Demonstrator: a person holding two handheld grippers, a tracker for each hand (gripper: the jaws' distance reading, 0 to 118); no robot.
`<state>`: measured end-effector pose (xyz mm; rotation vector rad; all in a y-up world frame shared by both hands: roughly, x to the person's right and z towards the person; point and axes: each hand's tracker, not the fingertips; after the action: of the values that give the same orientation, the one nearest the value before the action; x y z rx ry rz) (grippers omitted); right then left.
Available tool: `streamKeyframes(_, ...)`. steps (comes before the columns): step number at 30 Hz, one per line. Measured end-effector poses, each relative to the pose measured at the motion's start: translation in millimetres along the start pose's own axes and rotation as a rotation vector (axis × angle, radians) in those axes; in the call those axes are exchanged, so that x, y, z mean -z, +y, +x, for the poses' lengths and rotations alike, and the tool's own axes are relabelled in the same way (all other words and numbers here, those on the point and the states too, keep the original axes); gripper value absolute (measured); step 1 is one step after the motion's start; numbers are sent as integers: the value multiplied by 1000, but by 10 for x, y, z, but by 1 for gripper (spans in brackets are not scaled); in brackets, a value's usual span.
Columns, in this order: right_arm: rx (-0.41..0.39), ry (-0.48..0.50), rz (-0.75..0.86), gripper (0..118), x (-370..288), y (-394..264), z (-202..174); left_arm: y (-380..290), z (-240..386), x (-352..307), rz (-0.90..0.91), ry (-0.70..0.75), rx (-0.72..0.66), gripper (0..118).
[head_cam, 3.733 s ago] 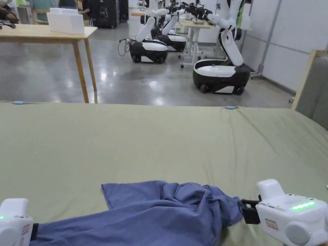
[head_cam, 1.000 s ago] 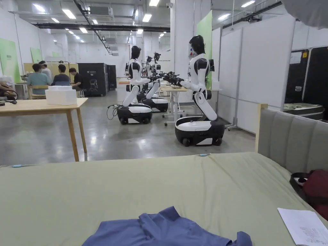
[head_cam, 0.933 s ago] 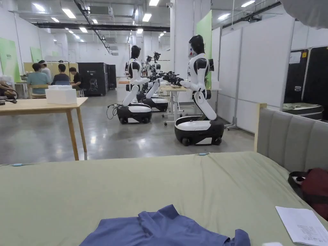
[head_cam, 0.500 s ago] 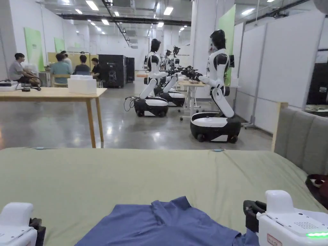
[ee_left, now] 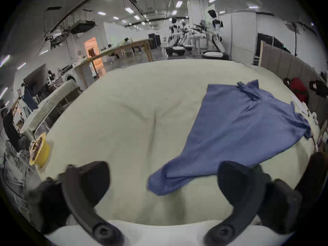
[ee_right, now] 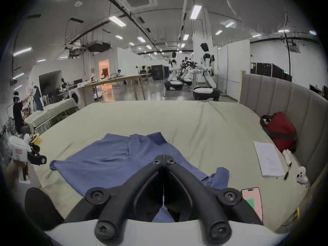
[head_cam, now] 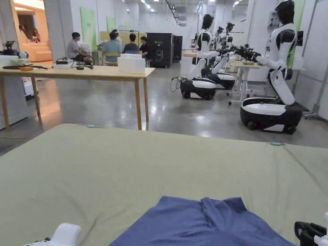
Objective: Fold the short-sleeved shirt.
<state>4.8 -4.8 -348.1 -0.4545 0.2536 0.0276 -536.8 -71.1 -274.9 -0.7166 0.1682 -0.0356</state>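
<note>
The blue short-sleeved shirt [head_cam: 205, 224] lies spread out on the green bed sheet [head_cam: 128, 166], collar toward the far side. In the left gripper view, my left gripper [ee_left: 163, 171] is open wide, and one corner of the shirt [ee_left: 239, 125] lies on the sheet between its jaws, untouched. In the right gripper view, my right gripper [ee_right: 164, 158] is shut, its tips meeting above the shirt [ee_right: 110, 161], with a crumpled sleeve [ee_right: 219, 177] just to its right. I see no cloth between the tips. The left gripper [ee_right: 38, 156] hangs off the bed's left edge.
Along the grey headboard [ee_right: 284, 97] lie a red bag [ee_right: 282, 132], a sheet of paper [ee_right: 268, 158], a phone [ee_right: 252, 202] and a small white object [ee_right: 300, 176]. A yellow bowl [ee_left: 40, 150] sits at the bed's left edge. A wooden table [head_cam: 80, 72], white robots [head_cam: 272, 109] and seated people stand beyond.
The shirt, bunched between both grippers 3.7 s ago, now lies spread flat. The head camera has swung left. Both grippers sit lower in the head view than half a second ago.
</note>
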Motion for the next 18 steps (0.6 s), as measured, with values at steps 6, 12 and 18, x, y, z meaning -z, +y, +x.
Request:
streamKeyframes(6,-66,-29,-116,1,697,54,101,-377,-19,441,-163,18,-4,98)
streamKeyframes(12,-80,-26,-270,92,1712,101,274,-278,209,431,-174,-26,88,6)
streamKeyframes(18,-59,-67,-369,117,2553,55,379,-115,123,342,-169,-65,34,4)
